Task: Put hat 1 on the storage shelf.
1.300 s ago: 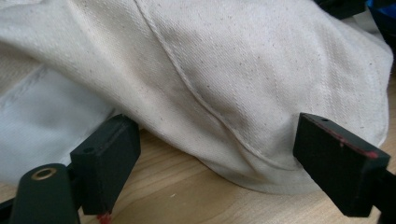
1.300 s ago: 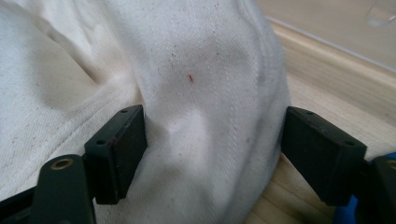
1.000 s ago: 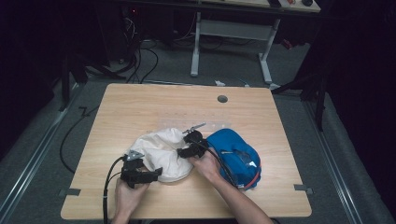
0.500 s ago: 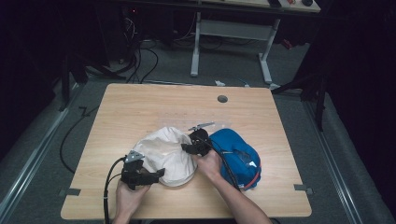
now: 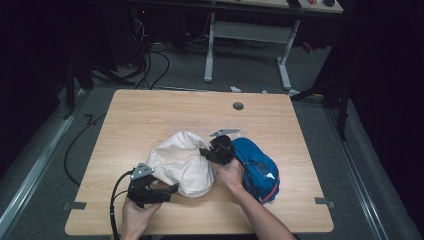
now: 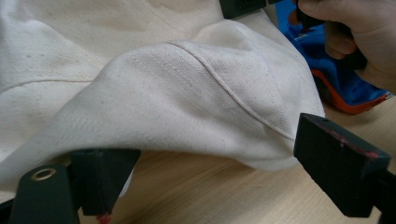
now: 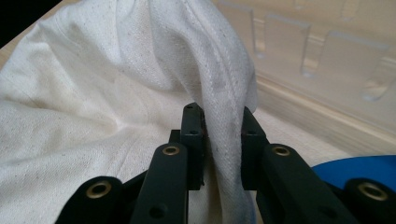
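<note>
A white cloth bag [image 5: 182, 162] lies bunched on the wooden table [image 5: 165, 115], with a blue bag [image 5: 257, 167] touching its right side. My right gripper [image 5: 206, 152] is at the cloth's upper right edge. In the right gripper view its jaws [image 7: 223, 121] have just been closing and now pinch a raised fold of the white cloth [image 7: 93, 107]. My left gripper [image 5: 167, 192] sits at the cloth's lower left corner. In the left gripper view its jaws [image 6: 210, 154] stand wide apart, with the cloth's hem [image 6: 177, 93] draped over the left one.
A clear plastic package [image 7: 327, 56] lies just behind the bags, seen near the table's middle as a pale sheet [image 5: 225, 133]. A cable hole [image 5: 238, 106] is at the far side. A black cable [image 5: 116, 200] trails off the front left edge.
The right gripper's jaws closed onto a fold of the white cloth and lifted it slightly. Both hands rose a little, and the cloth bulges higher than before.
</note>
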`<state>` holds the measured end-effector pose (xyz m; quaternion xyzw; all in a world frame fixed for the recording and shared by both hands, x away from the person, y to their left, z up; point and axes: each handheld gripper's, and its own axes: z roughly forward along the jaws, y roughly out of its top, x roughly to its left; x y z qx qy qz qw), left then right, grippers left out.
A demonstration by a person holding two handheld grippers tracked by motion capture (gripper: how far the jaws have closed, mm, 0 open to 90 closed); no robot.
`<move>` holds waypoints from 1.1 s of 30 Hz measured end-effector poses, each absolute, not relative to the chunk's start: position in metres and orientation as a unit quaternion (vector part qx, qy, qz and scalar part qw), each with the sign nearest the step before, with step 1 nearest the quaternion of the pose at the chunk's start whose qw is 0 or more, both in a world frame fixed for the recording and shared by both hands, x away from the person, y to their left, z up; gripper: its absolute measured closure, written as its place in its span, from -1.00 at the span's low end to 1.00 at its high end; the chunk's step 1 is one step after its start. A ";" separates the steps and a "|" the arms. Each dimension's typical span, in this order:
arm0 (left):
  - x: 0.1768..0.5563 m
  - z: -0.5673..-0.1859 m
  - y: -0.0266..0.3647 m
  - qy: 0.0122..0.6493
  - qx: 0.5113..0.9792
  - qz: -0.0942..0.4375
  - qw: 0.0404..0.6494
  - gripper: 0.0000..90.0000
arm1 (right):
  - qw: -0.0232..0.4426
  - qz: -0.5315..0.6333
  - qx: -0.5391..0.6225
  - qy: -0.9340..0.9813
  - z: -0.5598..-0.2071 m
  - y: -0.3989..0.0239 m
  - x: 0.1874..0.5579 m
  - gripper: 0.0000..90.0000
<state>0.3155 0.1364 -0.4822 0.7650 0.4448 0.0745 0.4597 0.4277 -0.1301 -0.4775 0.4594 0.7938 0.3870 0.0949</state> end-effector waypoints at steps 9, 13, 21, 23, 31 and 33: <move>0.302 -0.473 0.139 0.434 0.769 0.074 0.464 -0.66 | 0.124 0.403 0.465 0.779 -0.462 -0.149 0.424 0.73; 0.303 -0.474 0.136 0.432 0.768 0.059 0.468 -0.66 | 0.134 0.406 0.467 0.774 -0.459 -0.156 0.422 0.73; 0.300 -0.474 0.129 0.425 0.773 0.050 0.468 -0.66 | 0.145 0.416 0.480 0.759 -0.454 -0.171 0.422 0.73; 0.301 -0.474 0.126 0.424 0.775 0.047 0.467 -0.65 | 0.145 0.426 0.484 0.750 -0.451 -0.176 0.421 0.73; 0.316 -0.478 0.110 0.416 0.772 0.011 0.481 -0.66 | 0.151 0.447 0.480 0.740 -0.441 -0.179 0.417 0.73; 0.322 -0.477 0.106 0.416 0.767 0.006 0.489 -0.66 | 0.156 0.452 0.474 0.740 -0.438 -0.178 0.416 0.73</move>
